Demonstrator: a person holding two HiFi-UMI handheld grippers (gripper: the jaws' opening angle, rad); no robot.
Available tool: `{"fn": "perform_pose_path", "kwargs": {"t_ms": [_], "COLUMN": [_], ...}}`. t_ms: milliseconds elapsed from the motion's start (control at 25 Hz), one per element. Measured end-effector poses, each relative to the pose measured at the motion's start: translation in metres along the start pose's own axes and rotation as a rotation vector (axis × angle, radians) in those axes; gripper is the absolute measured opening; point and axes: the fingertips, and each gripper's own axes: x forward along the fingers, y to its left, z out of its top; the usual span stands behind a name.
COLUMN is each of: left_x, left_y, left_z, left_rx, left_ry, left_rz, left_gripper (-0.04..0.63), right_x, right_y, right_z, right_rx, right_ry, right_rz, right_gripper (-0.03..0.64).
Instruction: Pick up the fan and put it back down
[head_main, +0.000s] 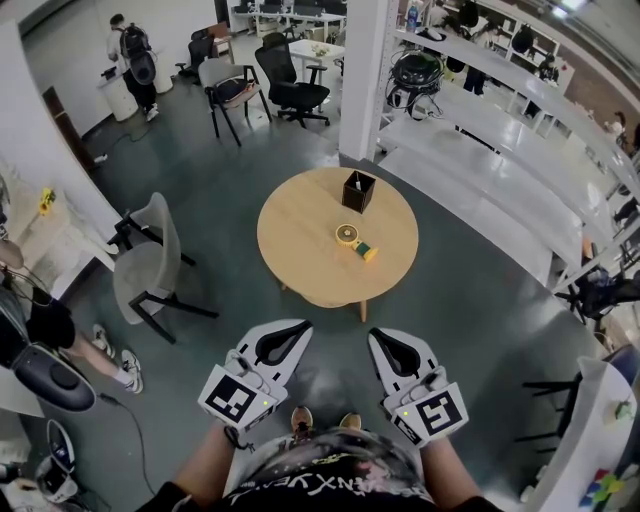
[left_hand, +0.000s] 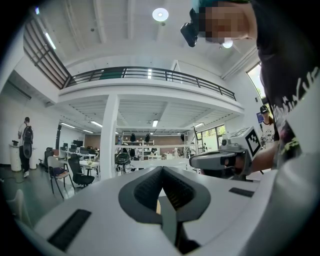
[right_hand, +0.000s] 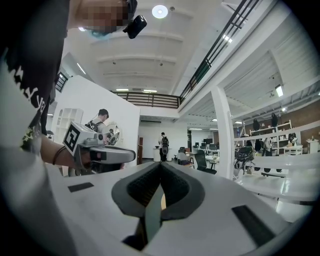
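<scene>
A small hand fan (head_main: 354, 240) with a yellow round head and green handle lies on the round wooden table (head_main: 300, 235), right of centre. Both grippers hover side by side in front of my body, well short of the table's near edge and apart from the fan. My left gripper (head_main: 303, 324) has its jaws together with nothing between them; in its own view the tips (left_hand: 161, 168) meet. My right gripper (head_main: 373, 333) is shut too, empty, its tips (right_hand: 160, 163) closed. The fan shows in neither gripper view.
A black open box (head_main: 358, 190) stands at the table's far side. A grey chair (head_main: 150, 262) sits left of the table. A white pillar (head_main: 365, 70) and long white shelves (head_main: 480, 150) line the right. A seated person (head_main: 40, 325) is at far left.
</scene>
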Motion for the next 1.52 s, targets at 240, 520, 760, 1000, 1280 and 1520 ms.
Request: {"fn": "perform_pose_path", "kwargs": {"t_ms": [240, 520, 760, 1000, 1280, 1520], "left_x": [0.003, 0.000, -0.002, -0.002, -0.003, -0.002], "left_y": [-0.003, -0.007, -0.006, -0.009, -0.009, -0.009], "left_z": [0.000, 0.001, -0.002, -0.003, -0.005, -0.005], "left_rx": [-0.003, -0.005, -0.011, -0.003, 0.000, 0.000], "left_ry": [0.004, 0.002, 0.013, 0.006, 0.013, 0.013], "left_rz": [-0.006, -0.008, -0.003, -0.010, -0.016, -0.015], "left_gripper": [0.017, 0.017, 0.017, 0.017, 0.017, 0.017], "right_x": [-0.004, -0.009, -0.009, -0.013, -0.013, -0.009], "right_y": [-0.002, 0.003, 0.006, 0.005, 0.004, 0.006], "right_z": [0.000, 0.002, 0.003, 0.004, 0.002, 0.001], "right_rx": [0.005, 0.014, 0.017, 0.022, 0.023, 0.012], "right_ry": [-0.006, -0.013, -0.019, -0.023, -0.026, -0.016], "right_rz": [-0.005, 0.010, 0.022, 0.025, 0.018, 0.038], "right_gripper": [0.009, 0.078, 0.158, 0.277, 0.369, 0.542]}}
